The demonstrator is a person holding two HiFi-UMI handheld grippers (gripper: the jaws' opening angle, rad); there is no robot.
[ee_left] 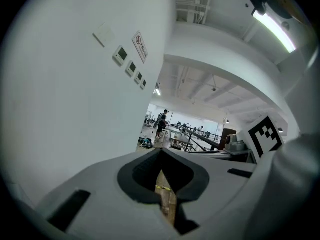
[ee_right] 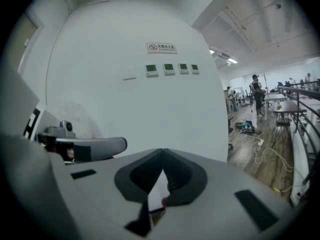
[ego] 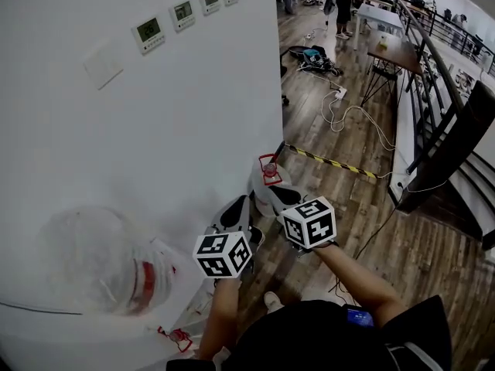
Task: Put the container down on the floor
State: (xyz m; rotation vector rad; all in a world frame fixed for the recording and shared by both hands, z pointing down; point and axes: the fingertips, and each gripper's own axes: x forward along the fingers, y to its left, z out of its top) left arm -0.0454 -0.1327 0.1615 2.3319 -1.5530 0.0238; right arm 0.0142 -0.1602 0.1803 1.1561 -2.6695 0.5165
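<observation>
The container (ego: 97,261) is a big, rounded tub of clear plastic with a red band on it, so see-through that the white wall (ego: 155,130) shows through it. It sits low on my left, close against the foot of that wall and just left of my left gripper (ee_left: 161,155). It is too blurred for me to tell whether it rests on the wooden floor (ego: 363,230).

My left gripper has its jaws closed together with nothing between them. My right gripper (ee_right: 162,156) is closed and empty too.

Only the head view shows the red band and the striped tape (ego: 332,161) across the floor. The right gripper view gives the container as a faint dome behind my left gripper, and it alone shows the sign (ee_right: 161,47) above the row of wall controls (ee_right: 170,69). The left gripper view alone shows a ceiling lamp (ee_left: 272,24).
</observation>
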